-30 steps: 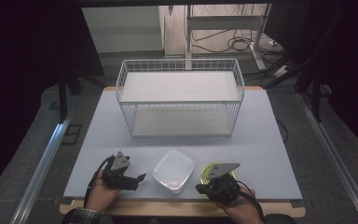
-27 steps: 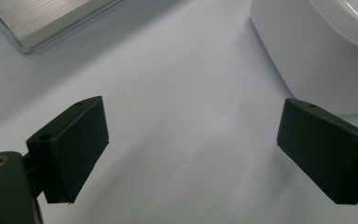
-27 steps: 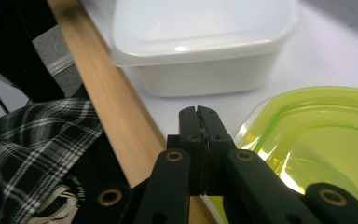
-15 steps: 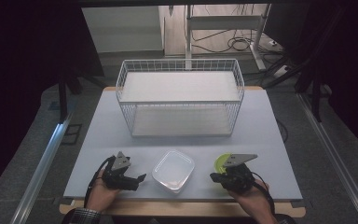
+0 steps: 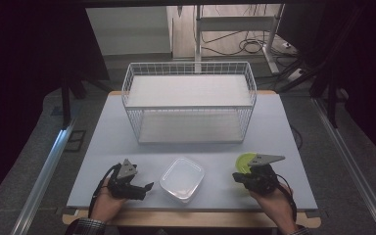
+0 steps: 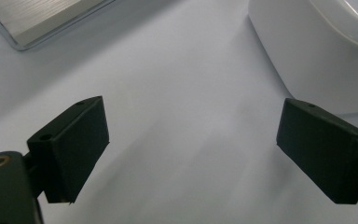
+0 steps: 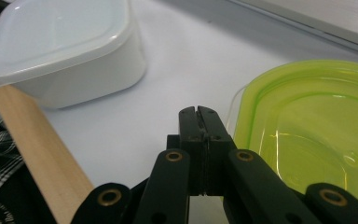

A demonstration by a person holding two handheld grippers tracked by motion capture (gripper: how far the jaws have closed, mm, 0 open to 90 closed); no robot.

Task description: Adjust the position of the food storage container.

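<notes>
Left hand: the left gripper [image 5: 144, 187] lies low near the front edge of the worktop [image 5: 127, 142], pointing across toward the middle; the hand behind it rests near the wooden edge strip.
Left fingers: spread wide, nothing between them but bare worktop; the white tub [image 6: 317, 46] sits just past the tip of the far finger [image 6: 328, 149], not touching it.
Right hand: the right gripper [image 5: 236, 177] sits at the front right, held level, wrist coming in from the front edge.
Right fingers: pressed flat together, pinching nothing [image 7: 199, 122].
Green lid: a see-through lime plastic lid [image 7: 317, 135] with rounded corners and a raised rim, lying flat just beside the closed right fingertips; whether it touches them is hard to say.
Tub: milky white plastic, rounded-square, smooth, with a pale lid on top; it stands between the two pairs of fingers.
Basket: a white wire basket [image 5: 188, 100], oblong, well beyond both fingertips.
Hidden: in the high view the grey plate on the right gripper covers part of the green lid.
</notes>
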